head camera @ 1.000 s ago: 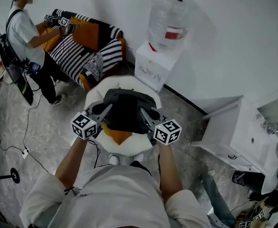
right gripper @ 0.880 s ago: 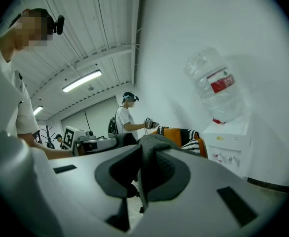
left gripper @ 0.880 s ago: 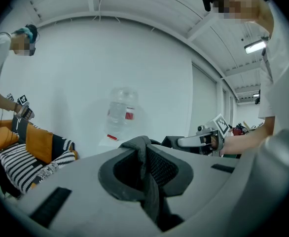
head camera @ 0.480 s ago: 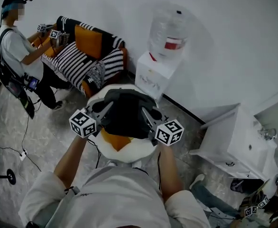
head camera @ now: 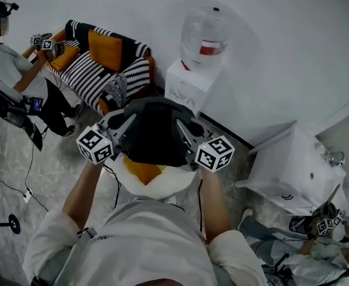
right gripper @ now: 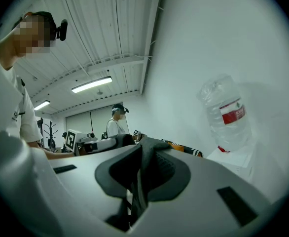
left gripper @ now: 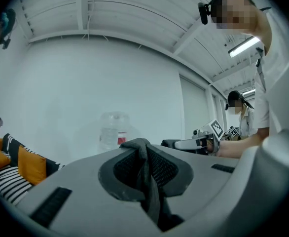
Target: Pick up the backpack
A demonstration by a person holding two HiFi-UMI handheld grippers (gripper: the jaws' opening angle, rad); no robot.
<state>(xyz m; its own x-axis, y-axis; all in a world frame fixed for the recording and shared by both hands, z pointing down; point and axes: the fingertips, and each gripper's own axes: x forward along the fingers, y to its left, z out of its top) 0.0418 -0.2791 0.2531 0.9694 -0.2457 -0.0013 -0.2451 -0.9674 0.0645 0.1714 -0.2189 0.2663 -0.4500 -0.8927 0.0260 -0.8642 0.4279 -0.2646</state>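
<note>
Backpack [head camera: 153, 140] hangs in front of the person over a white stool [head camera: 162, 188], apparently clear of it, with left tongs [left gripper: 143, 168] narrowed onto a dark fold of its fabric and right tongs [right gripper: 138, 174] pinching another fold the same way.

- The backpack [head camera: 153, 139] is covering most of the white seat [head camera: 165, 188] beneath it.
- In its own view, the left gripper [left gripper: 144, 157] is hiding all of the backpack but a pinched strap [left gripper: 140, 149].
- The right gripper [right gripper: 142, 157] is doing likewise.
- The sofa [left gripper: 4, 181] is running off the left edge.
- A person [head camera: 317, 255] is being cut off at the bottom-right corner.
</note>
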